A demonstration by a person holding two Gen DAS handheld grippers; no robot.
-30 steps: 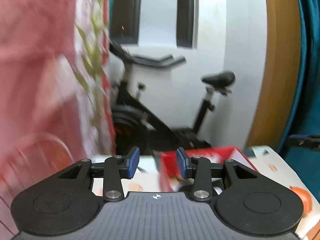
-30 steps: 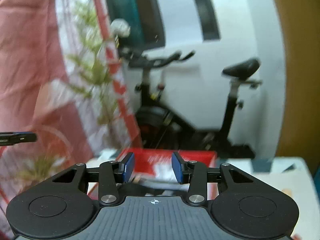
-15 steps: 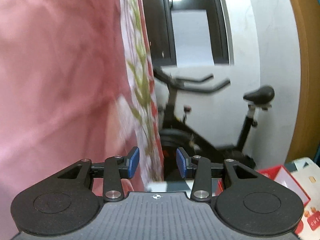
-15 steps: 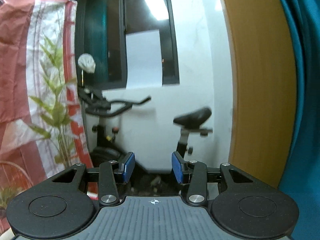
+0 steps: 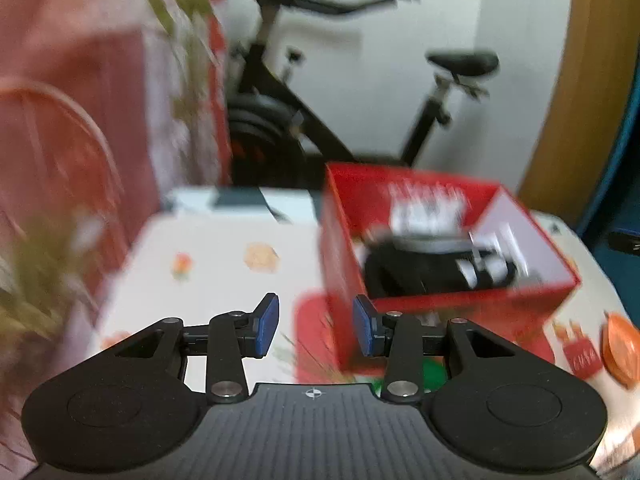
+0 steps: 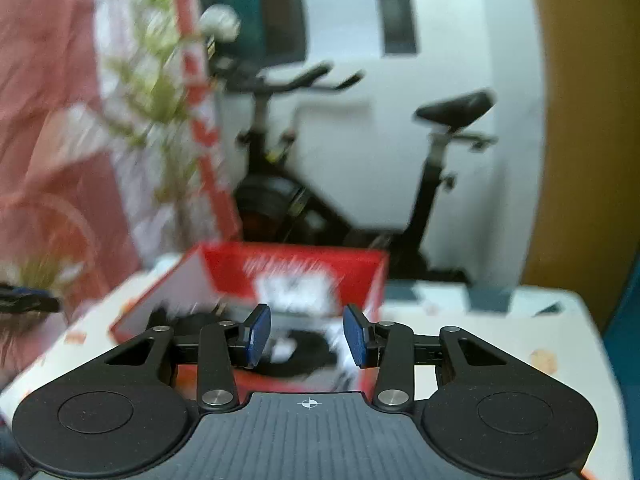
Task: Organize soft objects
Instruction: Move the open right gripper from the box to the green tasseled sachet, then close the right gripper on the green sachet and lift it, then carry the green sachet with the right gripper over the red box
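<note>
Behind the table stands a black exercise bike [image 5: 332,120] against a white wall, w/ a dark window above and a wood-coloured panel at far right. At left hangs a pink-and-red curtain [image 5: 80,100] printed w/ green fronds; both views are motion-blurred, so fine detail is lost.

Table [image 5: 224,264] wears a pale cloth w/ small orange and red prints. On it sits an open red box [image 5: 340,256], lid off, inner walls partly white on one side. It looks parked mid-table so either hand can reach in from the near side.

Inside the box: dark, floppy fabric [image 5: 420,272] w/ white stripes or patches – prob. black socks or similar soft items, but blur stops me saying which or how many. They lie loose on the bottom, not stacked. White lettering shows on the far inner wall, unreadable.

Left gripper [image 5: 316,326] hovers just short of the box's near-left corner, fingers partly apart, nothing between the blue pads. Right gripper [image 6: 307,336] points down into the box from the other side, fingers likewise partly apart and empty; the dark fabric [image 6: 296,356] shows through the gap but isn't pinched.

My read: both tools are angled down at the box because the soft stuff there is what needs sorting, i.e. approach stage, no grasp yet. No soft items visible on the cloth outside the box.
</note>
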